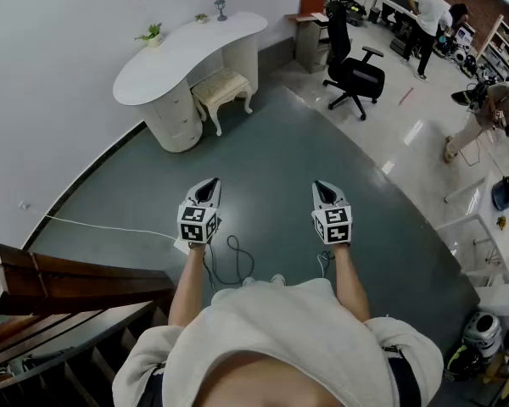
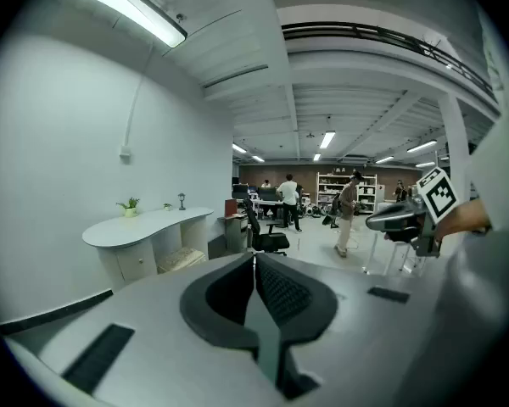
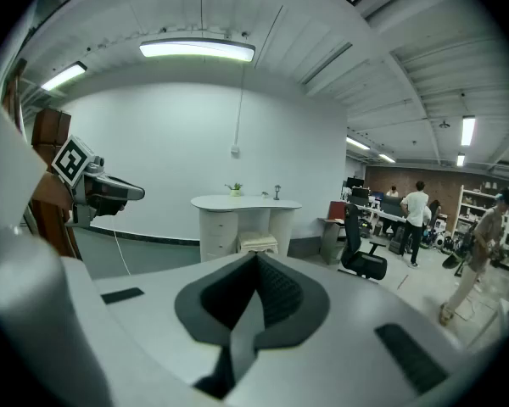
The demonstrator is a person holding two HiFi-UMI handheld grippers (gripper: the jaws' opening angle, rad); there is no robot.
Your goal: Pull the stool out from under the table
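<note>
Head view looks down on both tools held out side by side over bare teal floor: the left gripper (image 1: 209, 185) and the right gripper (image 1: 322, 186) each have their jaws pressed together on nothing. The stool (image 1: 224, 89) is well ahead of both sets of tips, slightly to the left of the left jaws. It is half tucked under the overhang of the curved white table (image 1: 187, 53), with its cushioned seat and front legs showing. Left gripper view confirms that pair closed and empty, the dark ribbed pads meeting along one seam. The stool (image 2: 180, 259) appears small and far beyond them, off to the left under the tabletop. Right gripper view shows the same, with the pads touching and nothing between them. Here the stool (image 3: 258, 242) sits almost straight ahead of the tips, again far off, beside the table's drawer pedestal. The stool looks like a light, rigid painted frame with a soft padded top. It should slide easily on this smooth floor, though it may tip if dragged from high up on one side. The cushion would only squash, so the firm seat rail or the top of a front leg seems the better place to grip. The jaws would have to open first.
</note>
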